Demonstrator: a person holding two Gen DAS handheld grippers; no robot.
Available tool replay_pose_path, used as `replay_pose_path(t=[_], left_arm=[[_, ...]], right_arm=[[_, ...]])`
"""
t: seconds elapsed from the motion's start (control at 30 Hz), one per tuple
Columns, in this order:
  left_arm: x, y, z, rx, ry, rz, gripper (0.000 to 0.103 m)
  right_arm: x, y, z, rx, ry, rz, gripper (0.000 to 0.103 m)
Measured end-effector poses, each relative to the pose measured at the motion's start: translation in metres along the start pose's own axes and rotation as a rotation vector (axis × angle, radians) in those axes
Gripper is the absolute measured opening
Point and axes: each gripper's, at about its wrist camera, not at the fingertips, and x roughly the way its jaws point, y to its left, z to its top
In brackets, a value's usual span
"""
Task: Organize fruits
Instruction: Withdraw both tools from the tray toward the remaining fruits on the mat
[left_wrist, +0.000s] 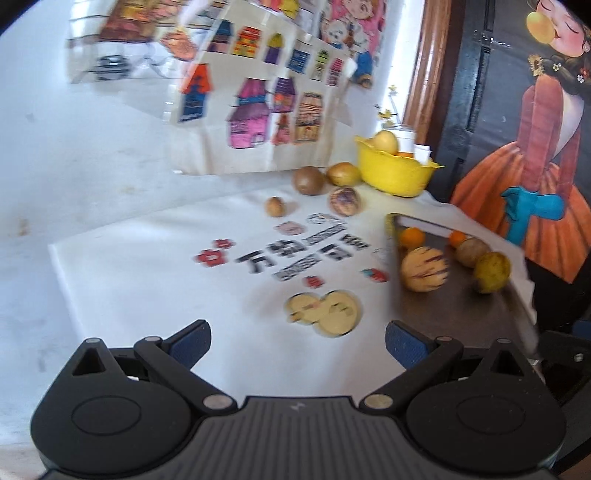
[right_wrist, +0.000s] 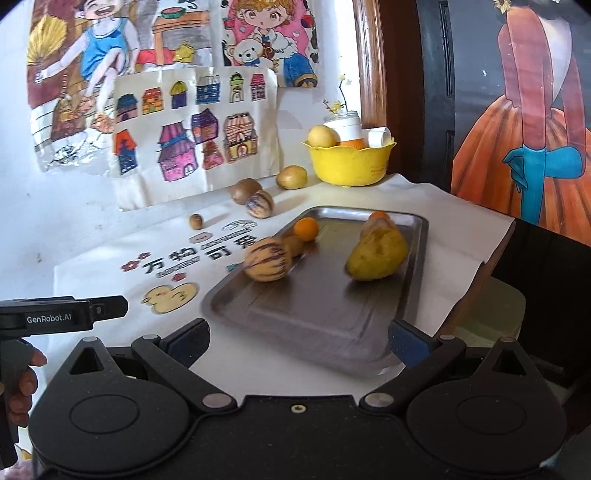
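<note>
A steel tray (right_wrist: 325, 314) lies on the white printed cloth. It holds a striped pale melon (right_wrist: 267, 259), an orange (right_wrist: 306, 229), a big yellow fruit (right_wrist: 376, 256) and a smaller orange (right_wrist: 379, 215). My right gripper (right_wrist: 298, 345) stands open at the tray's near edge with nothing between its fingers. In the left wrist view the tray (left_wrist: 443, 314) is at the right with the striped melon (left_wrist: 424, 269). My left gripper (left_wrist: 297, 345) is open and empty over the cloth, near the duck print. Loose beyond the tray are a striped fruit (right_wrist: 259, 209), a brown fruit (right_wrist: 245, 190) and a small one (right_wrist: 196, 221).
A yellow bowl (right_wrist: 351, 162) at the back right holds a yellow fruit and white containers, with a yellowish fruit (right_wrist: 291, 177) beside it. Drawings lean on the wall behind. The table drops off right of the tray. A person's hand (right_wrist: 22, 373) grips the left gripper's handle.
</note>
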Motion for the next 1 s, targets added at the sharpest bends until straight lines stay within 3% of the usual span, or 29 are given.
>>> replay_pose_path(t=[0.2, 0.43, 0.7, 1.0], left_arm=[[-0.017, 0.025, -0.010, 0.018, 0.002, 0.069, 0.103], [-0.031, 0.051, -0.010, -0.018, -0.015, 0.108, 0.103], [-0.024, 0.070, -0.001, -0.060, -0.016, 0.124, 0.103], [0.007, 0.079, 0.025, -0.059, 0.002, 0.121, 0.103]], right_arm=[[-0.015, 0.036, -0.025, -0.013, 0.001, 0.008, 0.102], [-0.019, 0.077, -0.034, -0.147, 0.023, 0.072, 0.102], [0.000, 0.093, -0.020, -0.185, 0.040, 0.129, 0.102], [0.039, 0.090, 0.021, -0.203, 0.062, 0.203, 0.102]])
